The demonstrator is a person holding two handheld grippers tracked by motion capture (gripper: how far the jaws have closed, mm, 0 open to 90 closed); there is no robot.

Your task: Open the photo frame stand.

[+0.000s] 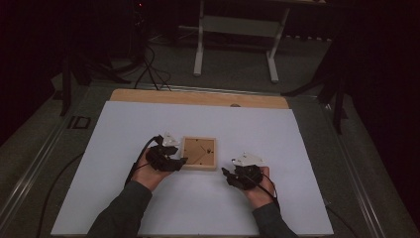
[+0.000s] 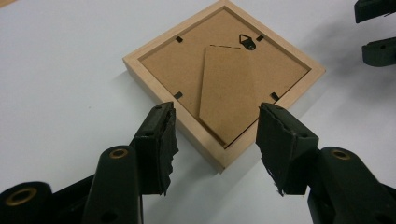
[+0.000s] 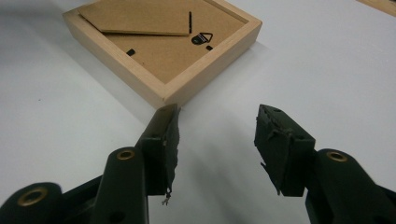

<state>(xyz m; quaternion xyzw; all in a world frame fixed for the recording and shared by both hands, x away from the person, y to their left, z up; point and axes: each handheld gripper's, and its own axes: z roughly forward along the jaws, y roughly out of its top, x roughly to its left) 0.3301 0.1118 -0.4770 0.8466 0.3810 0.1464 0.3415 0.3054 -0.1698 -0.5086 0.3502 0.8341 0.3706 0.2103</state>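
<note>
Both forearms come in from the near edge of the table (image 1: 124, 129), which carries a white sheet. My left gripper (image 2: 215, 140) has its jaws spread wide, one to each side of the near corner of the wooden picture frame (image 2: 224, 79). Pads not pressing on the wood; nothing held. My right gripper (image 3: 217, 140) is likewise released, jaws apart, hovering just short of another corner of the frame; bare white sheet between the pads.

Frame lies face down near the middle of the sheet, back side up. In the high view it sits between the two grippers, with the left one close against its left edge and the right one a little apart to the lower right.

Back of frame:
- brown backing board (image 2: 177, 60) seated inside the wooden rim
- fold-out stand flap (image 2: 229, 93) lying nearly flat on the board
- small black hanger loop (image 2: 246, 41) near one corner
- small black retaining tabs along the inner rim; whether they are turned open or shut I cannot tell

Progress, as I judge it: early. Frame is untouched, backing still in place, stand not raised. Left gripper is lined up for a corner grasp. Left to do: close on the frame, steady it, then work the back or lift it.
</note>
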